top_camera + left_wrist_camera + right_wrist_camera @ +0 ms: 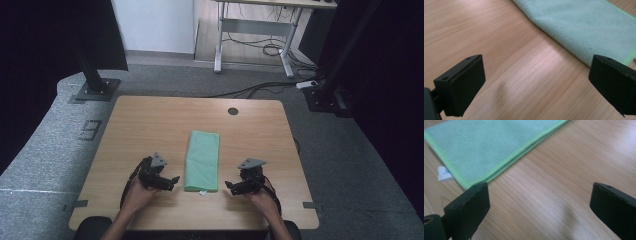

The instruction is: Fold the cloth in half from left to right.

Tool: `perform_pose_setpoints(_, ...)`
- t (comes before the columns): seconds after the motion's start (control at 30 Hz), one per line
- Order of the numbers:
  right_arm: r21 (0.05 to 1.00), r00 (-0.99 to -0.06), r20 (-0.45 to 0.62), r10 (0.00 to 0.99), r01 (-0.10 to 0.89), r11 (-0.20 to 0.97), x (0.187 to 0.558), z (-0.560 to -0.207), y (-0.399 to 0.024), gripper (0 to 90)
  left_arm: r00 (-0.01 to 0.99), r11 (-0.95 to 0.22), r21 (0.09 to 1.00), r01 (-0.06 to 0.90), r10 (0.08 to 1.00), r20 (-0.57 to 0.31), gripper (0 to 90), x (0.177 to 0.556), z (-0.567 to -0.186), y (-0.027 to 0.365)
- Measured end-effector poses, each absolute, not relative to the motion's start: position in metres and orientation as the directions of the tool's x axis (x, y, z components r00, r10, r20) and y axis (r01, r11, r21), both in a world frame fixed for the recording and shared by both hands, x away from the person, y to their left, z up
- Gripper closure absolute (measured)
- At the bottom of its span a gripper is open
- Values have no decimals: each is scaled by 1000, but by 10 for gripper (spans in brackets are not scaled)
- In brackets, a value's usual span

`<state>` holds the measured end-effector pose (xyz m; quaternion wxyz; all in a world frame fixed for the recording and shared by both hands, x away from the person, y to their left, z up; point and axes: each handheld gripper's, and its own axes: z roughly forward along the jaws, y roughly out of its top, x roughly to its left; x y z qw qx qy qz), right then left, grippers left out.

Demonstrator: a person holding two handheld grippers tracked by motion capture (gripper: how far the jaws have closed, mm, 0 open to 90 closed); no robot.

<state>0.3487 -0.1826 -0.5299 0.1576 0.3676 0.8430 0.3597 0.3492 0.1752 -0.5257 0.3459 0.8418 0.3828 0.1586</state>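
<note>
The folded green cloth (202,160) lies mid-table (150,120), between the left gripper (169,181) at 9 o'clock and right gripper (231,187) at 3 o'clock, both jaws spread and empty; soft, light and limp, it seems best pinched at its near corners.

Both forearms come in from the near edge, one hand on each tool. The left gripper (170,181) sits low and points inward to the right, its jaws spread wide with nothing between them. The right gripper (231,186) mirrors it, pointing inward to the left, jaws also wide apart and empty. The two grippers are well apart, each tilted slightly downward.
</note>
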Motion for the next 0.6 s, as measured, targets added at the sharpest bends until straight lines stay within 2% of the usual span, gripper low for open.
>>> perform_pose_setpoints(0.6,702,-647,6,762,545,457,358,-553,-203,14,653,-494,664,562,758,11,0,352,-549,175)
